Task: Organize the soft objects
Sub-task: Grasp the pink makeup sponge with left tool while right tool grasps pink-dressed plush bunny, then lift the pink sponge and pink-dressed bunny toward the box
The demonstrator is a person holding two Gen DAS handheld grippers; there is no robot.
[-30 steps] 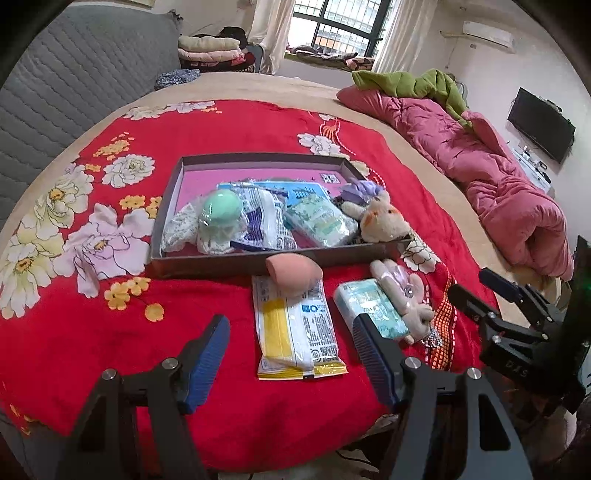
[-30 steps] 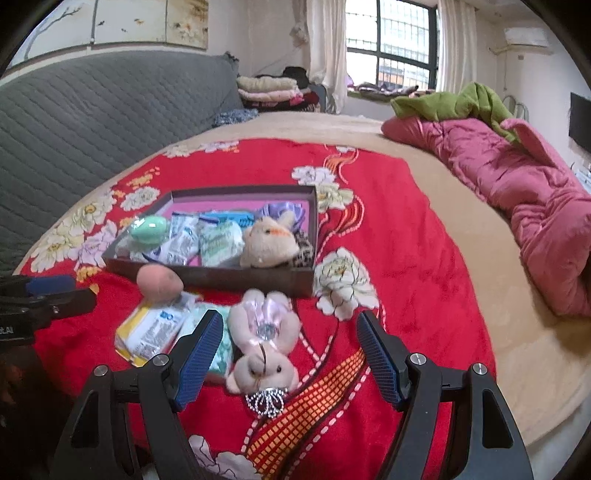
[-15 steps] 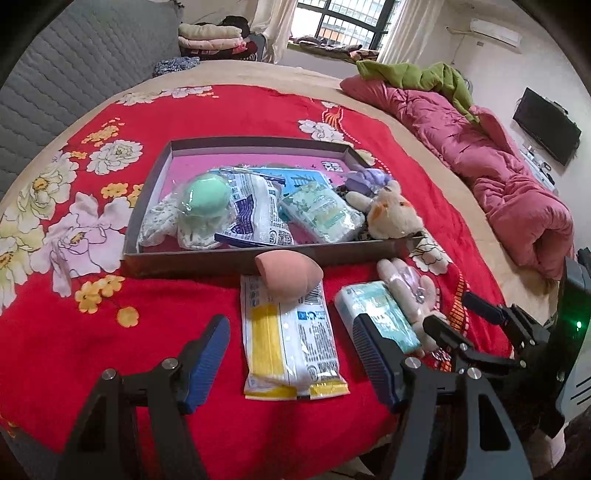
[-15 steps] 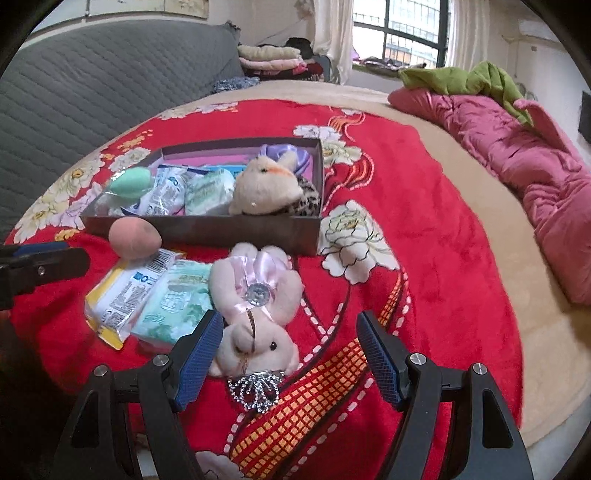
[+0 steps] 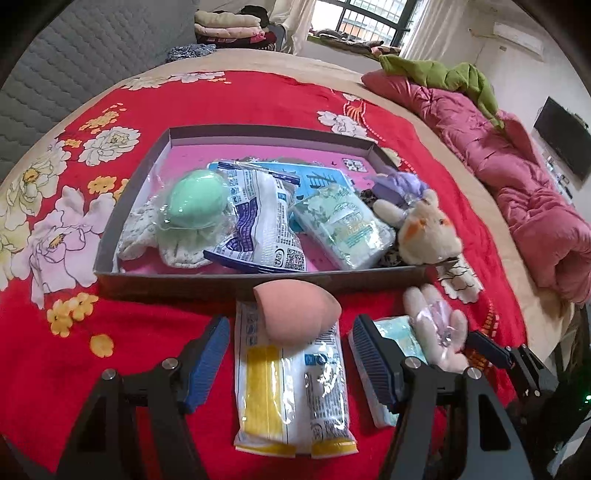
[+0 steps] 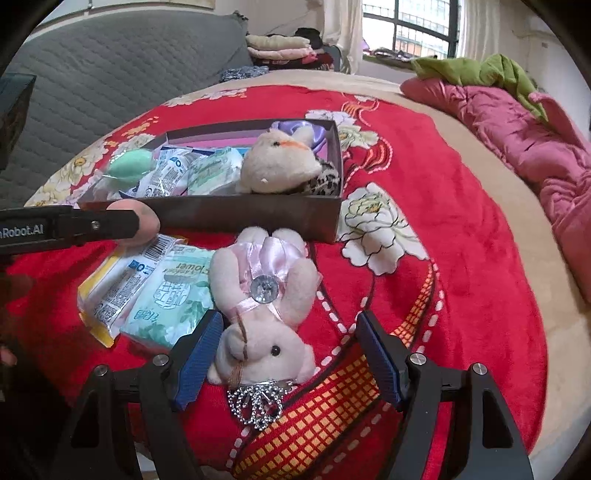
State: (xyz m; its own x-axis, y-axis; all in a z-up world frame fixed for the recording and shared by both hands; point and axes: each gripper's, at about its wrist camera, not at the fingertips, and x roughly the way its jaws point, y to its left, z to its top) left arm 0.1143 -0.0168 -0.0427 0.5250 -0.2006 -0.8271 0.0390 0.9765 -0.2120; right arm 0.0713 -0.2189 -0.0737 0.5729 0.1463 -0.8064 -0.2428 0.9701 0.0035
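Note:
A shallow grey box on the red bedspread holds a green sponge, packets and a cream plush toy. In front of it a peach egg-shaped sponge rests on a yellow-and-white packet. My left gripper is open, low over that packet, just short of the sponge. A pink plush bunny lies face up beside a teal tissue pack. My right gripper is open, its fingers either side of the bunny's head, not pressing.
A crumpled pink quilt with a green cloth lies along the bed's right side. A grey quilted headboard is at the left, with folded clothes by the window behind. The left gripper's arm crosses the right wrist view.
Both grippers have sunk toward the bed and moved forward. The peach sponge and packet now sit between the left fingers; the bunny's head lies between the right fingers. Both stayed open.

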